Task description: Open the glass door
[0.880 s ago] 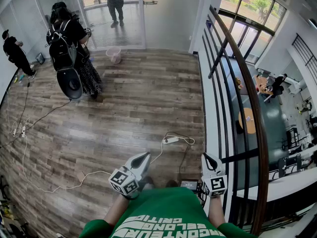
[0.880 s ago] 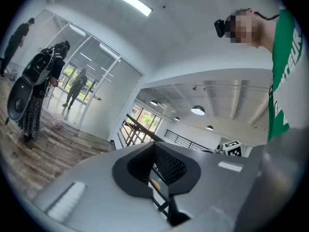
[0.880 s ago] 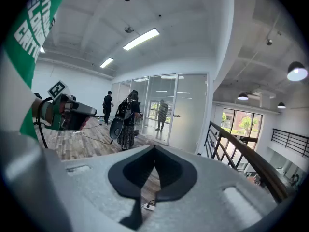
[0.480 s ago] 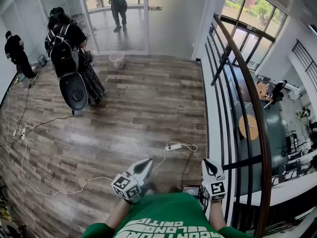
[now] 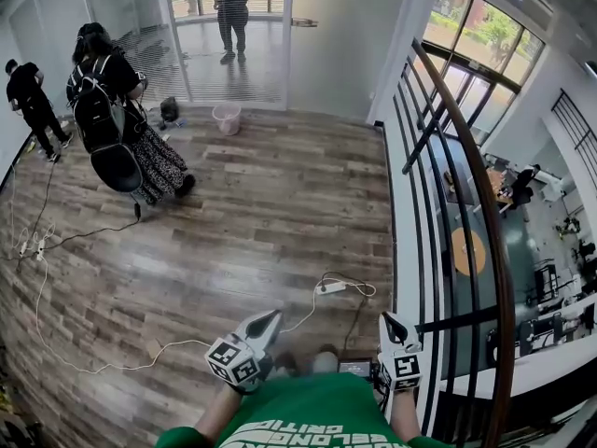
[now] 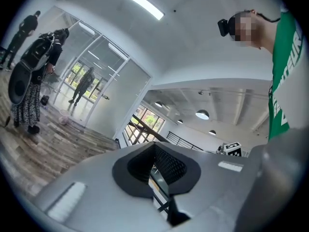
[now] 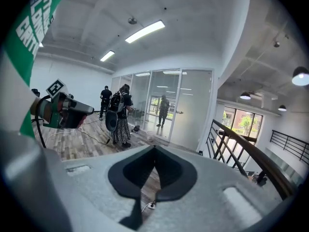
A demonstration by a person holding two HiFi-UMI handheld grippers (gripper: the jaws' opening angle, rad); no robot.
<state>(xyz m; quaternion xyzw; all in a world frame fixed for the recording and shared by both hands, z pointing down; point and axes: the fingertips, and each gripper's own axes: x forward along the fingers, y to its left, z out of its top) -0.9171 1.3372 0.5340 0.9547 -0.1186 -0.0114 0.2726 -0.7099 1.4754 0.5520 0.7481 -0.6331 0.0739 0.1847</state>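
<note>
In the head view, the person in a green shirt [image 5: 312,416] is holding both grippers low near the 6 o'clock edge, over the wooden floor [image 5: 242,222]. The left gripper [image 5: 270,316] is sitting toward 7 o'clock with its jaws meeting at the tips and nothing between them; its own view is showing only the room through the gap behind the tips. The right gripper [image 5: 387,318] is sitting toward 5 o'clock, just beside the black railing [image 5: 471,194], and its jaws are likewise pressed tight together and carrying nothing. The glass door [image 5: 256,59] is standing far off at 12 o'clock, across the floor and well apart from both grippers, with its handle [image 5: 298,23] sticking out at its right edge. A person [image 5: 231,3] is standing behind the glass. A pink bucket [image 5: 227,118] is sitting on the floor just in front of the door. At 10 o'clock a person with a backpack [image 5: 98,110] is standing. A white power strip [image 5: 329,288] is lying on the floor at 6 o'clock, just beyond the grippers.
</note>
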